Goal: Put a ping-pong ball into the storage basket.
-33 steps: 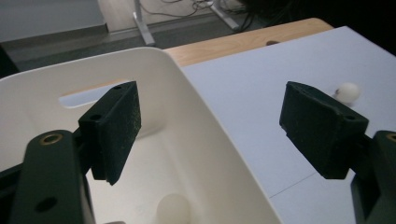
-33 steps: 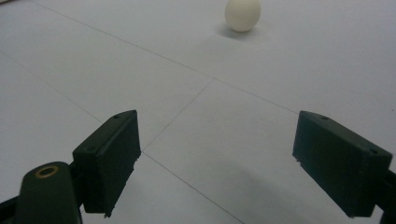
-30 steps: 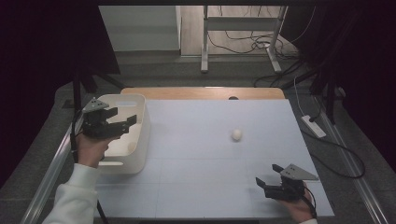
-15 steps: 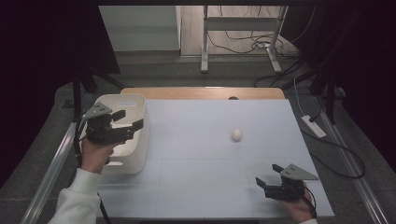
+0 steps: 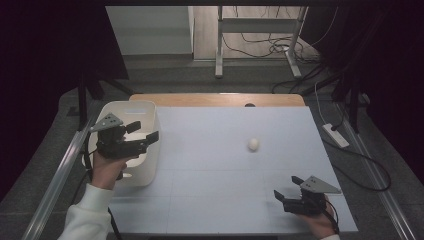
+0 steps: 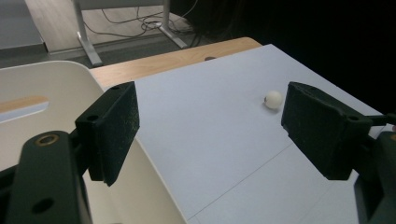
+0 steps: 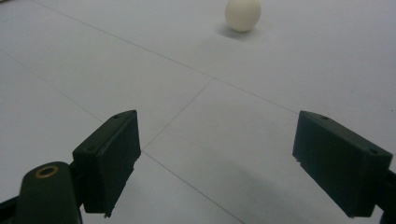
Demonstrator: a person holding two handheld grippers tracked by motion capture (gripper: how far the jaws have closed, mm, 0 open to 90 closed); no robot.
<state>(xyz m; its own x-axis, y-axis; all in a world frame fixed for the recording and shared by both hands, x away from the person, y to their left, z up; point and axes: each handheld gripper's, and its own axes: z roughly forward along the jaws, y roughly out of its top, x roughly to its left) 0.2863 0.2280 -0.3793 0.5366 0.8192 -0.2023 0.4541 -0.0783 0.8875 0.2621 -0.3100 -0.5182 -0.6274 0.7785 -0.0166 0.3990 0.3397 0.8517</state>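
A small white egg (image 5: 253, 144) lies alone on the pale table sheet (image 5: 215, 165), right of centre. It sits far off in the left gripper view (image 6: 273, 99) and at the top of the right gripper view (image 7: 243, 14). My left gripper (image 5: 143, 133) hovers over the right wall of a white plastic bin (image 5: 131, 111), jaws open and empty, pointing right toward the egg. My right gripper (image 5: 285, 190) rests low near the table's front right corner, jaws open with nothing between them, aimed at the egg. In the left gripper view the bin (image 6: 42, 88) lies at the left.
A wooden table edge (image 5: 215, 99) runs along the back of the sheet. A white power strip (image 5: 335, 135) and cables lie on the floor at the right. Metal desk legs (image 5: 220, 45) stand beyond the table.
My left gripper has dropped a little and shifted toward me over the bin's right side. The right gripper and the egg have stayed put.
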